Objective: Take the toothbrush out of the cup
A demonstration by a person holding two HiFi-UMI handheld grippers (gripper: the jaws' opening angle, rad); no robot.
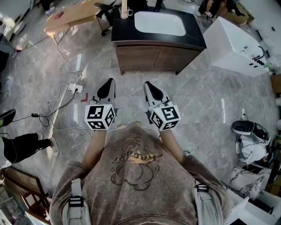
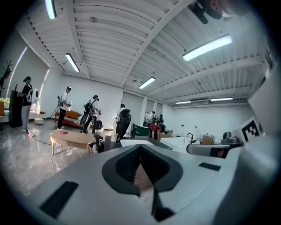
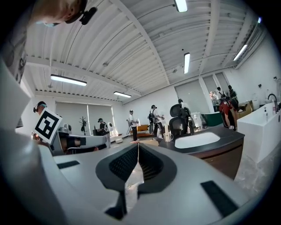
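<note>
Leftmost: left gripper point(image 1: 110, 83), clenched on nothing, both pads pressed flat together. Points about level, across open floor point(image 1: 131, 83), toward the vanity point(image 1: 127, 31).

Slightly right of that line and well ahead: cup point(image 1: 127, 13), on the back left corner of the vanity top, just left of the sink point(image 1: 160, 23). Holds the toothbrush point(image 1: 124, 4) about upright, long axis vertical, upper part clear above the rim. Appears as a small pale cup point(image 2: 115, 137) left of the jaw tips in the left gripper view. Appears again as a small cup point(image 3: 168, 135) right of the tips in the right gripper view. Too small in both for the brush to be told.

Further right: right gripper point(image 1: 148, 85), likewise shut and empty, level beside the left, not touching it.

Probably a little nearer the left gripper, though well apart from both. Calls for an approach to the vanity first. Then 1 pair of jaws opened, closed across the upright stem above the rim, and drawn straight up along that axis.
</note>
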